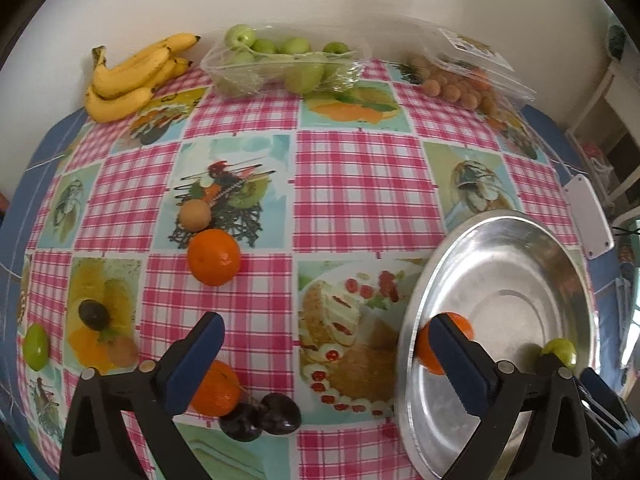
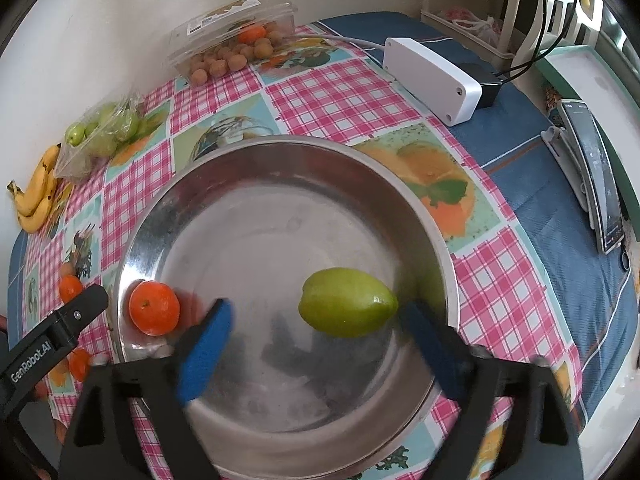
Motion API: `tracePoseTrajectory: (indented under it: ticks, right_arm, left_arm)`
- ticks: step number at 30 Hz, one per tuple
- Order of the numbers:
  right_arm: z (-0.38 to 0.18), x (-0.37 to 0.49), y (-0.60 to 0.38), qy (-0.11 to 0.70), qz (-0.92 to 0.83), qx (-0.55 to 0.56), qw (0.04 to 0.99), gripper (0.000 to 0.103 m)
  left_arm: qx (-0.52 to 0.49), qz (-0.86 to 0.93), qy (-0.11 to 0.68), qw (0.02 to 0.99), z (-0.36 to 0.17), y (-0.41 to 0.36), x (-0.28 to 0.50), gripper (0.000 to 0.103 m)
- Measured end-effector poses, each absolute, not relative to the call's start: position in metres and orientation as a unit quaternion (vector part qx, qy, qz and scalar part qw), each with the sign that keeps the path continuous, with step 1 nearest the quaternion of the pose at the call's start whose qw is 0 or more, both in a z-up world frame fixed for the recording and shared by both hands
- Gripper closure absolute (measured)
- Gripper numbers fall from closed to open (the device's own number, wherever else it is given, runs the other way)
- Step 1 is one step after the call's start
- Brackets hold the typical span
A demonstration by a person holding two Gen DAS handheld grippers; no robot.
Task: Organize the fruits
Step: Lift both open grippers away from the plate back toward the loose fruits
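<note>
Lying between the gaping right claw's (image 2: 316, 344) pads, untouched: green fruit (image 2: 347, 302).

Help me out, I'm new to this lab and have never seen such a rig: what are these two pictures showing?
A person holds two hand grippers, each with a camera looking along its blue-padded fingers. One picture is from the left gripper, the other from the right gripper; both are open and hold nothing. On the checked tablecloth stands a metal bowl containing an orange and a green fruit. Loose oranges, dark plums, bananas and two plastic fruit packs lie around.
</note>
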State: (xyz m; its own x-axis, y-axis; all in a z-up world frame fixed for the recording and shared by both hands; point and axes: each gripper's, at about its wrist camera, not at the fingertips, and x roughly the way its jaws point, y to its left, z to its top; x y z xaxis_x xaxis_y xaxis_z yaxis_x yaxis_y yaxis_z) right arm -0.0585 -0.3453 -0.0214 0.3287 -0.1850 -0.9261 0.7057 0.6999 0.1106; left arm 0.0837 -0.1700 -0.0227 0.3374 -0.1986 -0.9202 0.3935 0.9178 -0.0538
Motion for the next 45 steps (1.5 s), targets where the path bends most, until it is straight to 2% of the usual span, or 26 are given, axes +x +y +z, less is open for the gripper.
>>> tracePoseTrajectory:
  ticks: [3,26,45]
  right_arm:
    - [-0.023,-0.058,-0.345,0.505,-0.287,0.258,0.772,0.001]
    - [-0.006,-0.061,-0.327,0.517,-0.29,0.25,0.765,0.0]
    - [-0.004,-0.033,-0.261,0.528,-0.245,0.229,0.78,0.0]
  left_arm:
    - [0.096,-0.173,0.544,0.815,-0.025,-0.169,0.085,0.0]
    - [0.109,-0.164,0.537,0.82,-0.006,-0.135,0.079,0.0]
    - [0.062,-0.099,0.543,0.831,0.006,-0.043,0.1,0.0]
